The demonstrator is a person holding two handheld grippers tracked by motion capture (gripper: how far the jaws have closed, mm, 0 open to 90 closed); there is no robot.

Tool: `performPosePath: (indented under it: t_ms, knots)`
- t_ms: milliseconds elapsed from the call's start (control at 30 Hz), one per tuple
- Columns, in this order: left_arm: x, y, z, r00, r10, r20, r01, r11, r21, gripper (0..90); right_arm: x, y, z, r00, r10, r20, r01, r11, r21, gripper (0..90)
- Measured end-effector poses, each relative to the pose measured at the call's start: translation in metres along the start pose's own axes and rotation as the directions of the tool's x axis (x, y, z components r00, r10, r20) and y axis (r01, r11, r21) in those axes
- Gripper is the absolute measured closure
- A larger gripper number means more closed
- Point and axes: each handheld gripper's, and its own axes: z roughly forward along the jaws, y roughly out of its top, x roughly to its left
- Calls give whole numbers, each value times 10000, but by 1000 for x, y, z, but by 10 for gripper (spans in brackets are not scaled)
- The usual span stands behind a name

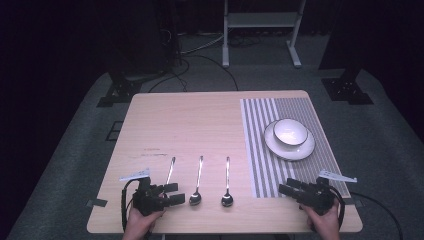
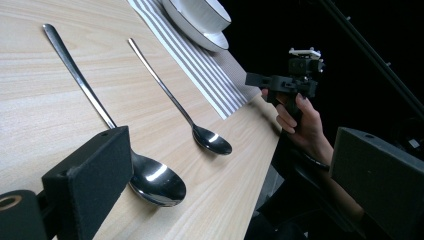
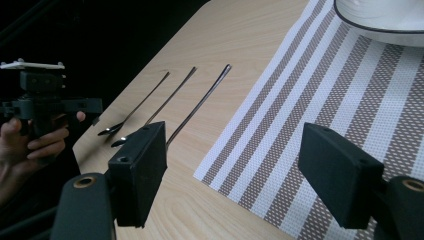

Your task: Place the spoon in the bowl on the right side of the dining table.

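Two grippers, left (image 1: 172,194) and right (image 1: 289,190), are held at the table's near edge (image 1: 220,227), jaws parted and empty. Three spoons (image 1: 197,181) are laid between them; a bowl (image 1: 290,131) is set on a plate (image 1: 292,150) upon the striped mat (image 1: 260,150). Risk: thin, flat handles may be skidded aside rather than caught.

Overhead forward view, two low tool-mounted views
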Motion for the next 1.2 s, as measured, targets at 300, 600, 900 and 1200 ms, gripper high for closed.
performPosePath:
  t_ms: [300,600,900,1200]
  knots:
    - [-2,0,0,10000,60,9,-60,10000,33,24,2,9,7,9998,-32,-195,36,9998,218,263]
    - [-3,-1,3,9999,98,88,-100,9998,148,24,9,15,21,9993,-198,-318,222,9967,786,263]
    - [-4,-1,4,9998,75,195,-79,9998,202,24,15,22,36,9981,-248,-558,304,9943,1021,262]
    - [-5,0,6,9997,21,243,-27,9997,249,24,22,30,48,9966,-375,-727,462,9915,1220,263]
